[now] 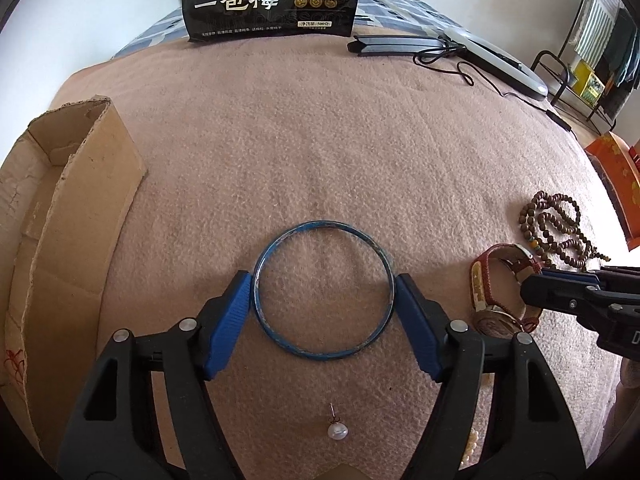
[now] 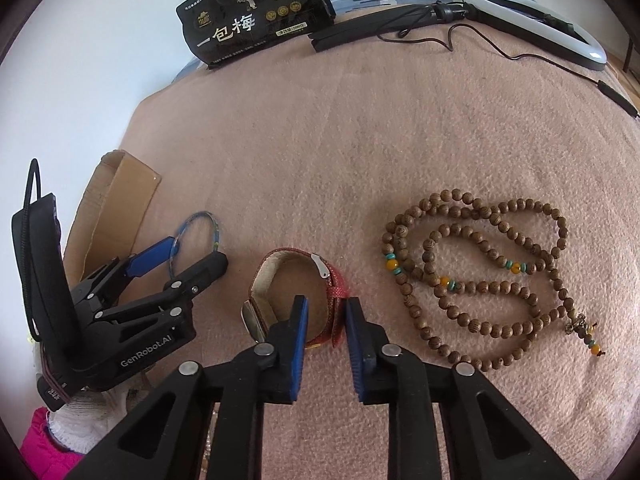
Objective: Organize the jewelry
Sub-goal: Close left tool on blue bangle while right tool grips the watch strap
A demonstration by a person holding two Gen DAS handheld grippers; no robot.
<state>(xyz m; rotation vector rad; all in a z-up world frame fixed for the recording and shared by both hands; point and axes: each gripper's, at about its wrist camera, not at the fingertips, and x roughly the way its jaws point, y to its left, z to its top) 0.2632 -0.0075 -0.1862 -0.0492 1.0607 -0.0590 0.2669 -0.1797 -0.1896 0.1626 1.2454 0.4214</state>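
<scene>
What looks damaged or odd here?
The blue bangle, between the left gripper's jaws, has worn, scratched paint along its rim. A lone pearl earring lies loose on the blanket beneath it.

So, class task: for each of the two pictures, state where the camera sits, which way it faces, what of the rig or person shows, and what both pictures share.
Left wrist: sits on the left gripper, looking forward along its fingers, which close on the blue bangle; the right gripper's tip enters at the right.
Right wrist: sits on the right gripper, facing the red watch, its strap between the pads; the left gripper and a gloved hand show at left.
Shared: bangle, watch, wooden beads, cardboard box, black snack bag.
</scene>
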